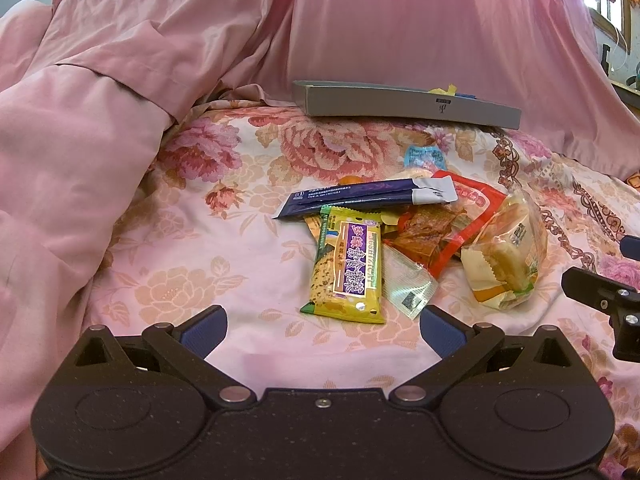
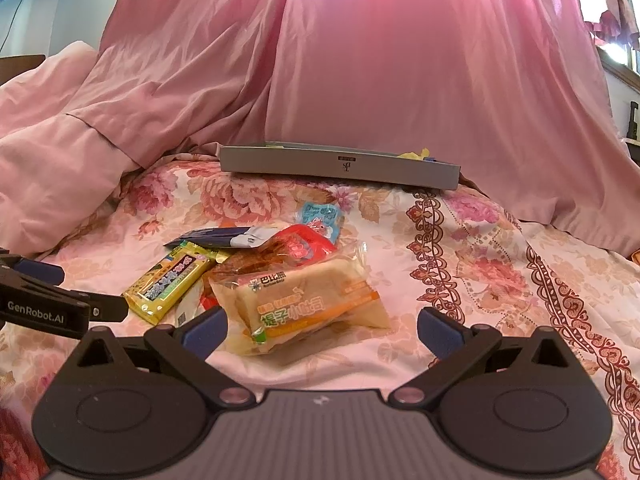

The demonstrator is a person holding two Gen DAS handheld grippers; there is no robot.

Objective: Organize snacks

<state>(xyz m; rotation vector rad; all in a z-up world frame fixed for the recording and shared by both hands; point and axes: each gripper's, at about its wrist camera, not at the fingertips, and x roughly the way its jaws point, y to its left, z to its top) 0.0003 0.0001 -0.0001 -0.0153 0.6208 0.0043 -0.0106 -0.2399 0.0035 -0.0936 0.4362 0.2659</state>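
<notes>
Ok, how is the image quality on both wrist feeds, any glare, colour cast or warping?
Left wrist view: pink cast from the backlit curtain, glare on the yellow snack pack, and the grey box bows from the fisheye. Right wrist view: same cast, sharp print on the bread pack, a blown-out window at right.

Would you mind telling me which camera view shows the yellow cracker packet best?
The left wrist view: the yellow cracker packet lies centred, face-up and almost unobstructed. The right wrist view shows it smaller, off to the left, at a slant.
</notes>
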